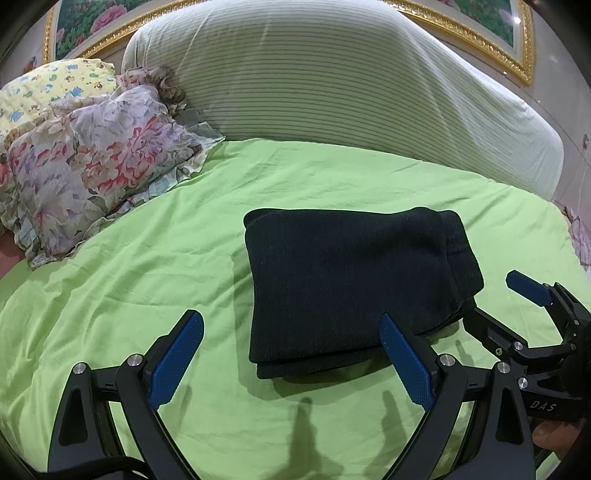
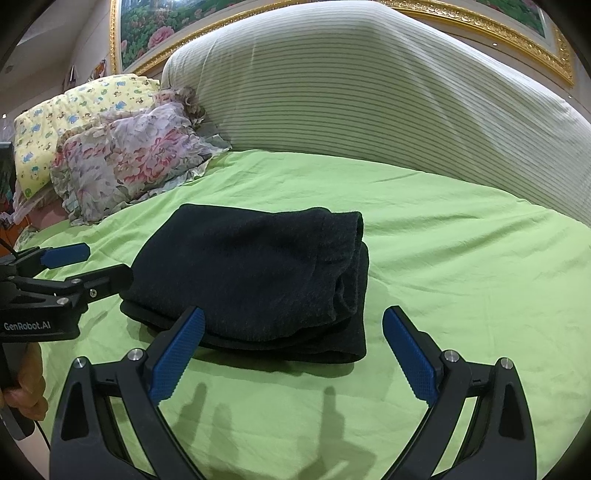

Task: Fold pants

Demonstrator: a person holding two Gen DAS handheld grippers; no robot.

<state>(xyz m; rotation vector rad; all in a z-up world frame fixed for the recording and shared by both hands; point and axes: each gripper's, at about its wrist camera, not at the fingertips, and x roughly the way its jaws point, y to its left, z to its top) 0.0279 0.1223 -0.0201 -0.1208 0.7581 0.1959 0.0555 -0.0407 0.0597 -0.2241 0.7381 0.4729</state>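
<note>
Green sheet (image 1: pixel 184 221) covers the bed in both views, lightly creased and lit from above, so that the finger shadows fall on it in the foreground.

Left gripper (image 1: pixel 291 354) hangs low over the near part of the sheet with its jaws spread wide and nothing between them; its right blue pad (image 1: pixel 404 362) overlaps the near right corner of the pants in this view, though whether it touches the cloth cannot be told. Right gripper (image 2: pixel 293 350) is likewise wide open and holds nothing, its left pad (image 2: pixel 177 354) showing in front of the near edge of the pants and its right pad over bare sheet. Each gripper shows in the other's camera: the right one (image 1: pixel 517 306) at the pants' right side, the left one (image 2: pixel 85 267) at their left side, both with fingers apart.

Between and just beyond the two grippers lie the black pants (image 1: pixel 354 280), folded into a thick, roughly square bundle that rests flat on the sheet; the stacked layers show along the right and near edges (image 2: pixel 258 277).

Farther back on the left, a flowered pillow (image 1: pixel 92 177) with a frilled edge sits on the bed, and behind it a yellow one (image 1: pixel 55 81) printed with small figures. A big pale striped bolster (image 1: pixel 332 81) runs across the head of the bed. Above it, on the wall, hangs a gold-framed picture (image 2: pixel 155 26) of pink flowers.
</note>
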